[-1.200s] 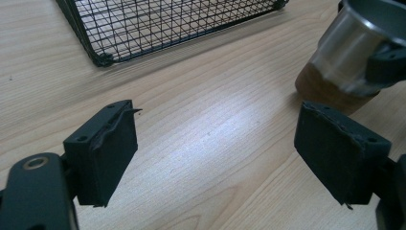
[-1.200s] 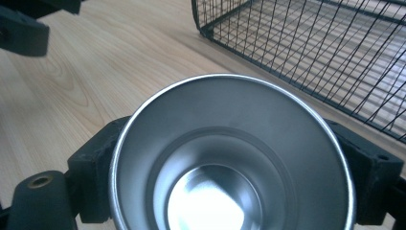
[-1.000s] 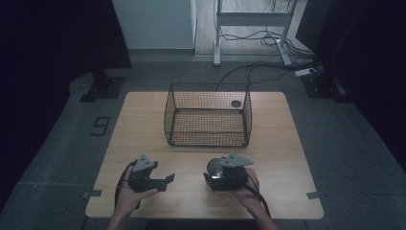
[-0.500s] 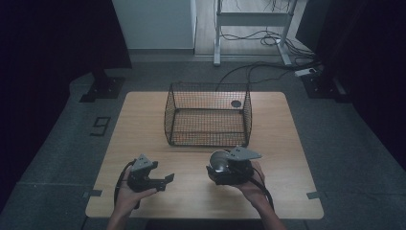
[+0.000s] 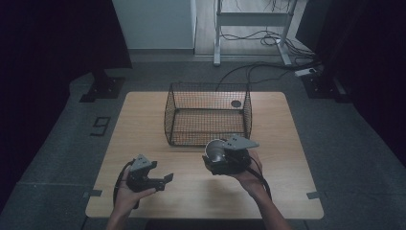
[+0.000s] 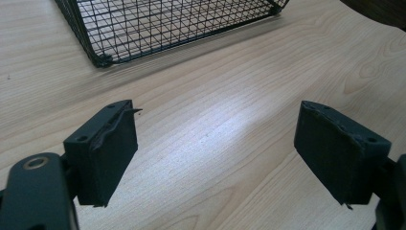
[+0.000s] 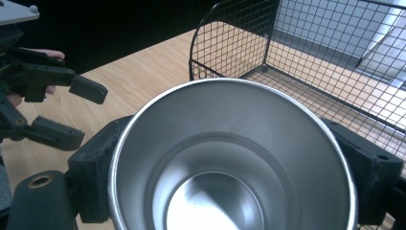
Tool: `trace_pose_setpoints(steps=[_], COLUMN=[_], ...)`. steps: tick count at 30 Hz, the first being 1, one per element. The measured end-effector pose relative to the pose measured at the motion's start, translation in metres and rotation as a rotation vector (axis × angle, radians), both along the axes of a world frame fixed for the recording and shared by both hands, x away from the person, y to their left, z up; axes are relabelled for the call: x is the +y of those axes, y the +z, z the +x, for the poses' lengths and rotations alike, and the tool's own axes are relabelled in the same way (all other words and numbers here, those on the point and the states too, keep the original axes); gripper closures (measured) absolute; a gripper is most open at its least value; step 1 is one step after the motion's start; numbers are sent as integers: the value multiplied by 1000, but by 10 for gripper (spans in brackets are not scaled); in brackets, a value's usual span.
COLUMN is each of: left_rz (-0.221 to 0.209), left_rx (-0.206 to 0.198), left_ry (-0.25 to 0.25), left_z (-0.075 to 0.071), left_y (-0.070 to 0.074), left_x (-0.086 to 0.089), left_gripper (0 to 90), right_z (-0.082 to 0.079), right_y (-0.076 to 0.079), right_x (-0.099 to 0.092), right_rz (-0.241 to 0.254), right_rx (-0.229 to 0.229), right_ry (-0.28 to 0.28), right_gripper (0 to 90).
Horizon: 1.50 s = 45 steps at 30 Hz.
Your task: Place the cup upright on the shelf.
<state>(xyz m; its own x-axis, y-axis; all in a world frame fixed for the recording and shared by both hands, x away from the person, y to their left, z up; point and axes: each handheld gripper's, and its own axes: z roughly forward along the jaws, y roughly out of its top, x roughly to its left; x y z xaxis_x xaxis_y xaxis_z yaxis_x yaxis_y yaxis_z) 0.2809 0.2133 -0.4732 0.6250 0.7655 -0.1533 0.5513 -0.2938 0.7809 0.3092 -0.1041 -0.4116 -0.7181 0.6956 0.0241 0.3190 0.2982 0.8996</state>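
- High view: a pale wooden counter point(image 5: 143, 124) stands on a grey floor in a dark room. A black wire basket point(image 5: 208, 114) sits on the far middle of the counter, open at the top. The left gripper point(image 5: 158, 180) is near the front edge, held in the person's left hand point(image 5: 125, 195), jaws spread apart with nothing between them. The right gripper point(image 5: 215, 158), held in the right hand point(image 5: 249, 175), is raised just in front of the basket's near wall and carries a metal cup point(image 5: 216, 150).
- Left gripper view: the two black jaws stand wide apart over bare wood, gripping nothing. A corner of the basket point(image 6: 158, 24) lies ahead, apart from the jaws.
- Right gripper view: the jaws press on either side of the shiny steel cup point(image 7: 230, 163), whose open mouth faces the camera; the cup is empty. The basket point(image 7: 306, 52) is close behind it. The left gripper point(image 7: 72, 110) shows at the left, jaws parted.
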Motion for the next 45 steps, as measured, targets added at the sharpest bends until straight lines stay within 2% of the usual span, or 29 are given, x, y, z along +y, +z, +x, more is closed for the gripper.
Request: trace_pose_setpoints(steps=[24,45], left_rz=[-5,-3], left_rx=[-5,4], left_ry=[-8,-6], left_z=[-2,0], left_y=[2,0], left_x=[-1,-1], left_gripper=[152,153], right_z=[32,59], right_y=[37,42], right_x=[8,7], right_rz=[25,21], right_rx=[-6,21], right_ry=[-19,-59], right_gripper=[133,133])
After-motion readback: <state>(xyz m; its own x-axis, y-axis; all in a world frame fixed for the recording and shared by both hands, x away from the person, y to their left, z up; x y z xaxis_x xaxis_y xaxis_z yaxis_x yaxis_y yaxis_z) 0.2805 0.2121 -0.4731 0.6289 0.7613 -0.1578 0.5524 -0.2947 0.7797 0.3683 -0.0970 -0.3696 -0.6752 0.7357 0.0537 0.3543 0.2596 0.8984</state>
